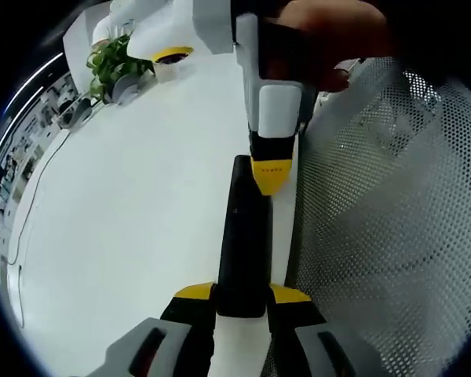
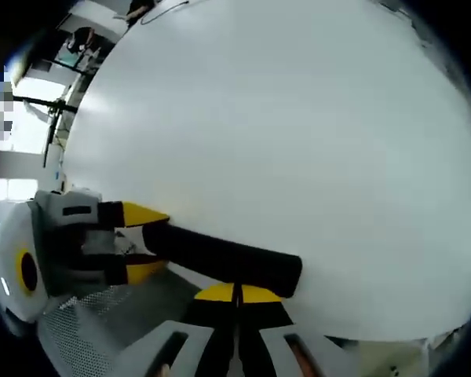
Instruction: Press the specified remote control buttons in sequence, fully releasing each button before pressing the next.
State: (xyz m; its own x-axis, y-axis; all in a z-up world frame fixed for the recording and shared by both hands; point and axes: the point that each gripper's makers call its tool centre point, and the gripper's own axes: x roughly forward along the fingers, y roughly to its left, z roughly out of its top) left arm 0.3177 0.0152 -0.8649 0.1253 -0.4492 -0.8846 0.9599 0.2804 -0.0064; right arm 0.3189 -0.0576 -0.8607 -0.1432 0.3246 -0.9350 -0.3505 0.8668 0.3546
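Observation:
A long black remote control runs up the middle of the left gripper view, held just above the white table. My left gripper is shut on its near end, one yellow-tipped jaw on each side. From the top, held in a person's hand, my right gripper reaches in with its yellow tip resting on the remote's far end. In the right gripper view the remote lies across the bottom. My right gripper is shut, tips together against the remote. The left gripper clamps its left end.
A white perforated mesh surface stands close on the right of the remote and shows again as mesh below the left gripper. A potted plant and white devices sit at the table's far end. The broad white tabletop stretches beyond.

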